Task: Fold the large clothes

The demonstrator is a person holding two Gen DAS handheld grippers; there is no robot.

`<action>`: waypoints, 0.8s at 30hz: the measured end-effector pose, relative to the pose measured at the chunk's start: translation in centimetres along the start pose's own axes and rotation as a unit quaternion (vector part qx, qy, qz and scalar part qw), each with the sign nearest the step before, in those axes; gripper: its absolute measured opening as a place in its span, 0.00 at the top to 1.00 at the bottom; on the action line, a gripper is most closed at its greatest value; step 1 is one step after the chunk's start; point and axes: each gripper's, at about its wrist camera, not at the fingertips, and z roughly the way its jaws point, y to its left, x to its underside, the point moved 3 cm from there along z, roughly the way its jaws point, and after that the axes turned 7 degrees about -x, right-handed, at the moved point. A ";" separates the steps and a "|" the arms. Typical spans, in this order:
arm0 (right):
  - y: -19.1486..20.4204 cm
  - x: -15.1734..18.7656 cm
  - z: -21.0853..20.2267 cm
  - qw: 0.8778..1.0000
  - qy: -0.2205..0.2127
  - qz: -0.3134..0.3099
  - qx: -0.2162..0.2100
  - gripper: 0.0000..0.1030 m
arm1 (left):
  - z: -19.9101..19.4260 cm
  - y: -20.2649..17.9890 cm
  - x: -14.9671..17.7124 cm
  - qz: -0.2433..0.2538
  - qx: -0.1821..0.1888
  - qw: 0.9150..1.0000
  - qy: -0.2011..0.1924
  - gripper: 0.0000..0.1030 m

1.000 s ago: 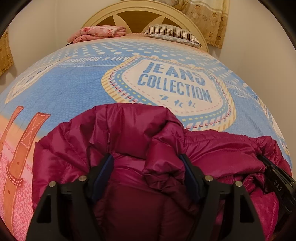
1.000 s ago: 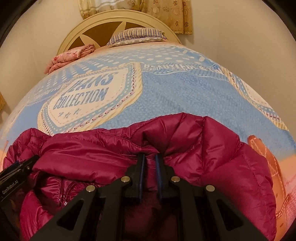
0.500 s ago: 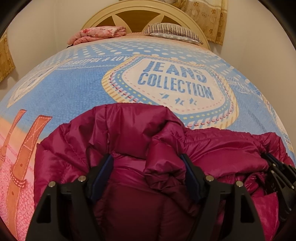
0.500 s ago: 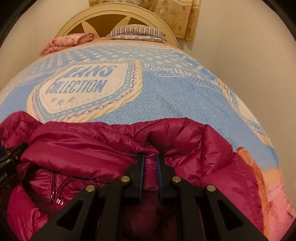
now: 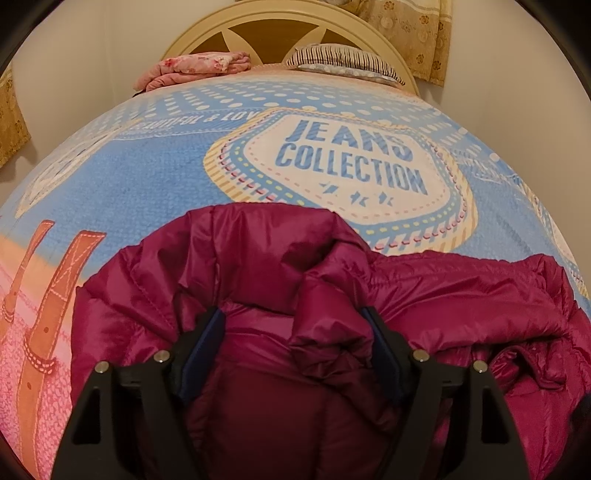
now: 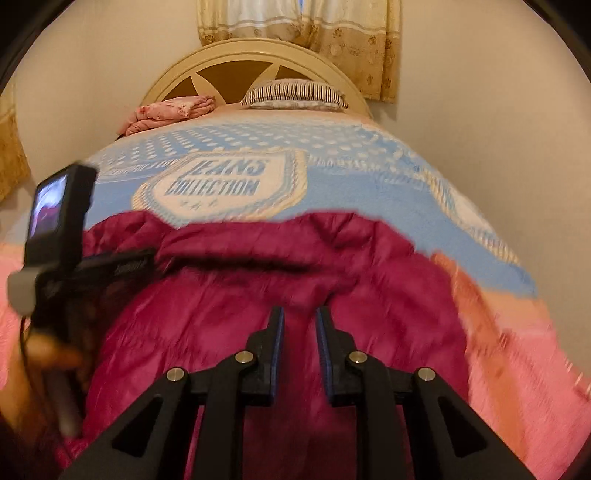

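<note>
Big magenta puffer jacket (image 5: 280, 266) bunched up at the near end of the bed, lying on a blue blanket (image 5: 155, 173) w/ a "JEANS COLLECTION" badge (image 5: 347, 162) printed mid-bed.

Left gripper (image 5: 295, 332) spread wide, pointing down into the jacket, w/ a thick fold of padding bulging up between the fingers (image 5: 201, 345). Looks pushed into the fabric rather than squeezing it; pads not clearly pressing from either side.

Right gripper (image 6: 300, 328) seen in a blurry view, jaws opening, just a narrow gap. Tips sit right at a ridge of the jacket (image 6: 258, 295), can't tell if any cloth is actually pinched, gap looks clear lower down. Left-hand rig's camera unit (image 6: 59, 214) sticks up at far left of that view, over the jacket's left side.

Far end: cream headboard (image 5: 280, 22), striped pillow (image 5: 340, 61) on the right, folded pink floral cloth (image 5: 195, 68) on the left. Patterned curtain (image 6: 306, 40) behind the headboard.
</note>
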 end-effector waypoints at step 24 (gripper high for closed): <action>1.2 4.5 -8.9 0.998 -0.042 0.014 -0.036 0.48 | -19.4 12.9 13.6 -0.031 0.179 0.981 -0.070 0.11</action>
